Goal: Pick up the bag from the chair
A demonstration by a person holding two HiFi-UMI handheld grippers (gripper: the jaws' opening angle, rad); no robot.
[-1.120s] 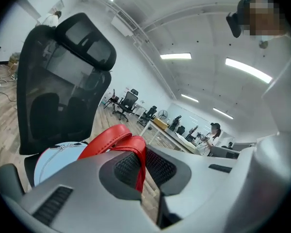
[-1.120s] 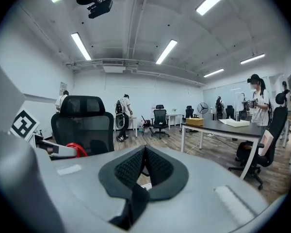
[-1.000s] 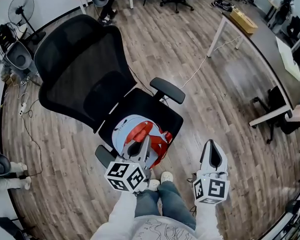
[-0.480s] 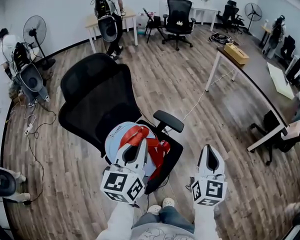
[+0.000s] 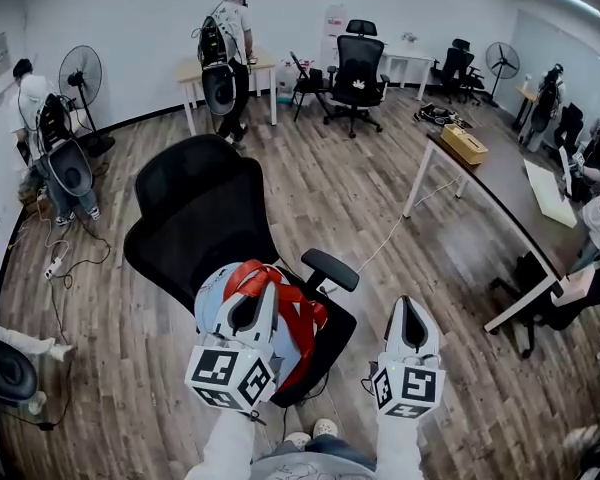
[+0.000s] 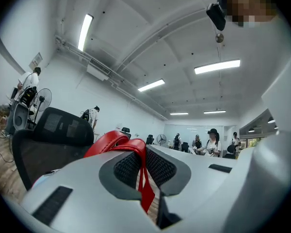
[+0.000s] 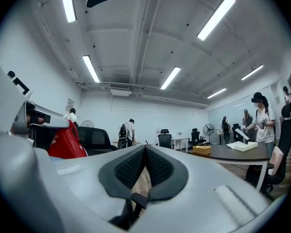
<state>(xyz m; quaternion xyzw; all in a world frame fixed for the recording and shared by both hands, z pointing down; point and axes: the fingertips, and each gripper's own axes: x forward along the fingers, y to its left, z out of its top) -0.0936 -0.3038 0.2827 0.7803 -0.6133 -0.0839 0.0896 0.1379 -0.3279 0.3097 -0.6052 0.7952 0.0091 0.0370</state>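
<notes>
A light blue bag (image 5: 212,286) with red straps (image 5: 285,308) hangs above the seat of the black mesh office chair (image 5: 205,218), lifted clear of it. My left gripper (image 5: 248,310) is shut on a red strap (image 6: 135,152), which passes between its pads (image 6: 160,166) in the left gripper view. My right gripper (image 5: 410,316) hovers to the right of the chair, shut with nothing in it (image 7: 144,168). The red part of the bag (image 7: 63,142) shows at the left of the right gripper view. The chair's armrest (image 5: 330,268) sticks out just beyond the bag.
A long dark table (image 5: 500,178) with a cardboard box (image 5: 463,143) runs along the right. Fans (image 5: 80,73), cables (image 5: 60,258) and people stand at the left and back. More black chairs (image 5: 358,73) are at the far wall. A white cord (image 5: 400,223) crosses the wood floor.
The left gripper has risen with the bag, lifting it off the chair seat. The head view has tilted up to show more of the room. The right gripper has kept its place.
</notes>
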